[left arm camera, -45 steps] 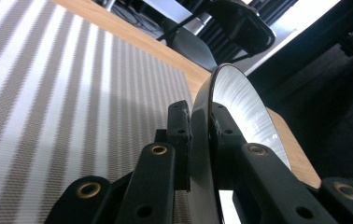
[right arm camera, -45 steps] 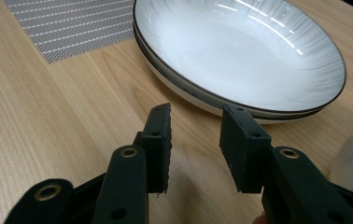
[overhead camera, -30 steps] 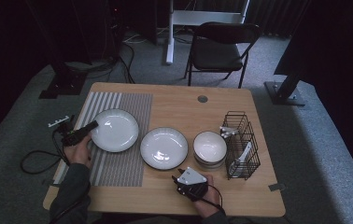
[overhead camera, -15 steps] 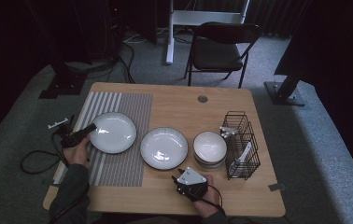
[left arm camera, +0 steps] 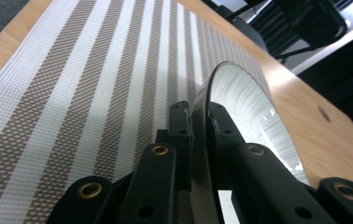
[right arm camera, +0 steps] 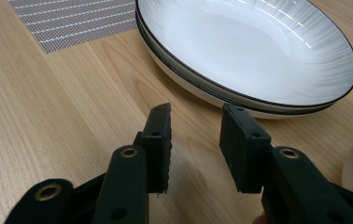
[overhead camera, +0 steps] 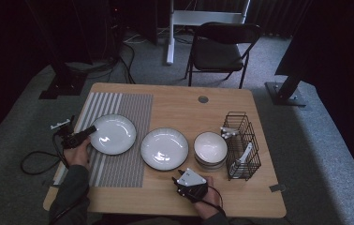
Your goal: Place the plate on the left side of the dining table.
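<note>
Left tool (overhead camera: 82,136): black body, a black cable (overhead camera: 34,161) trailing off it in a loop. Its camera view is showing matte black jaws with brass-coloured rivets at the linkage joints and small dark screws. Right tool (overhead camera: 189,183): black, wearing a grey three-cornered plate (overhead camera: 190,178) on top; ribbed black pads (right arm camera: 163,140). The person is wearing grey-green long sleeves (overhead camera: 70,192).
</note>
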Demonstrator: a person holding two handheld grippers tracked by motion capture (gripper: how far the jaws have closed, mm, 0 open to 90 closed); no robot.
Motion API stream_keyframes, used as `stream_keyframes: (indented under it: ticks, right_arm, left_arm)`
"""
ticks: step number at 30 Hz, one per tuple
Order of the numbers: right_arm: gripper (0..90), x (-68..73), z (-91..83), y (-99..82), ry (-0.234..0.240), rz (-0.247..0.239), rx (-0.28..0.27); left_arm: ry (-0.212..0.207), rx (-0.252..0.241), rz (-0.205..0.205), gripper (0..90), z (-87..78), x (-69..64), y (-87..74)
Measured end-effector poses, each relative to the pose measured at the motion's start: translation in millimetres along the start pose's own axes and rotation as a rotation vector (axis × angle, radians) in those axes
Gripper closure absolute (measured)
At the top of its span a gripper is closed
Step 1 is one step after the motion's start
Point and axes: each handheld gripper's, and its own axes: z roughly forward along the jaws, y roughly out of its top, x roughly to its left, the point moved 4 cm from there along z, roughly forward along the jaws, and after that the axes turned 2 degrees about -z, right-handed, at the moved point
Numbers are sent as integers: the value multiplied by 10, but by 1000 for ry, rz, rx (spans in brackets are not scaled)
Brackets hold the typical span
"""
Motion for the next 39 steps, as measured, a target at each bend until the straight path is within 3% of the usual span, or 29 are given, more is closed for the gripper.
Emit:
stream_keyframes:
  ticks: [5, 16, 20, 22, 31, 39]
  right_arm:
    - [632, 8, 6, -4, 0, -9, 6]
    - [617, 9, 17, -2, 10, -14, 9]
    - [612, -5, 14, 2, 13, -18, 9]
    - [607, -22, 6, 6, 16, -18, 8]
    - [592, -85, -32, -7, 28, -31, 18]
    - [578, -117, -44, -60, 72, -44, 45]
  left_arm:
    - [47, 6, 30, 842, 26, 19, -21]
    - [53, 28, 21, 839, 66, 112, -54]
    - [72, 63, 25, 821, 88, 152, -82]
    - [70, 57, 19, 815, 89, 160, -91]
    - [98, 33, 81, 780, 22, 103, -51]
    - [117, -1, 125, 742, -70, 37, -20]
